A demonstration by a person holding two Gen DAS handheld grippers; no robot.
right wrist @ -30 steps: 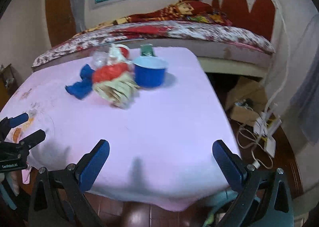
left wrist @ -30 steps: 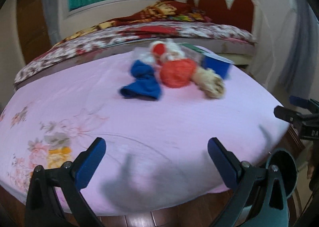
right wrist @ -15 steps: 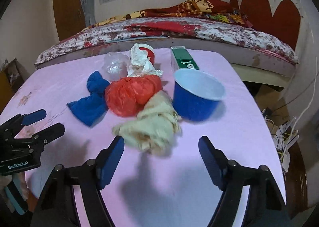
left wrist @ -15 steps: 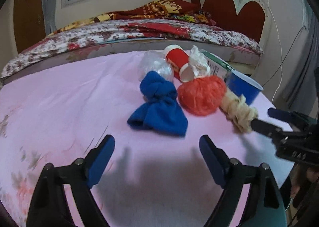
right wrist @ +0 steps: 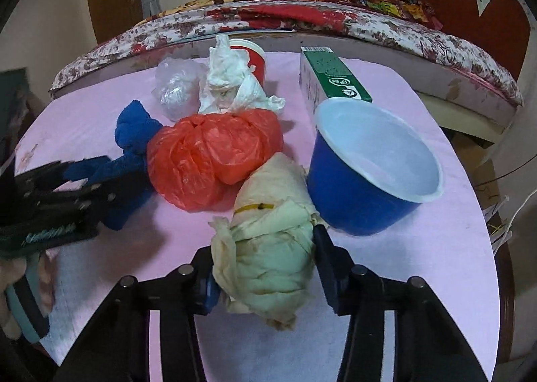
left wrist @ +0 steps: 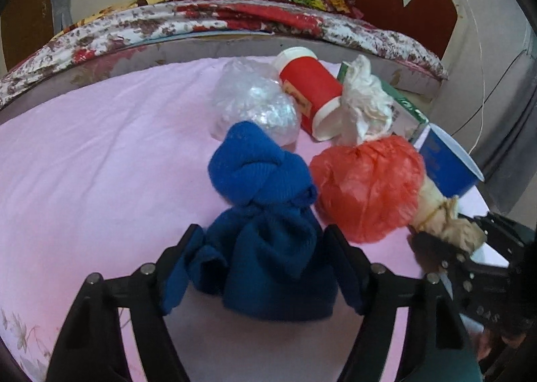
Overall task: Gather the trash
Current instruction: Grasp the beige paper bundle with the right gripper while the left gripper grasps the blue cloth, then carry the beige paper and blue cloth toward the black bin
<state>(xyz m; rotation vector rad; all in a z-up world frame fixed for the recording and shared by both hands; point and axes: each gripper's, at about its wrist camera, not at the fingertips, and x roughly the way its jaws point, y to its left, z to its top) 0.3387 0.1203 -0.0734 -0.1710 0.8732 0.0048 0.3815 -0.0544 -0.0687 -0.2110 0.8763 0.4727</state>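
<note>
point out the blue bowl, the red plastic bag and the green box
blue bowl (right wrist: 349, 204), right wrist view, on its outer wall
red plastic bag (right wrist: 208, 153), right wrist view, middle of the crumpled bag
green box (right wrist: 332, 75), right wrist view, on its top face

No legible text on anything.

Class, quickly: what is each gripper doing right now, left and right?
Left gripper: jaws around the knotted blue cloth, apparently gripping it.
Right gripper: jaws against the yellowish wrapped bundle, apparently gripping it.
</note>
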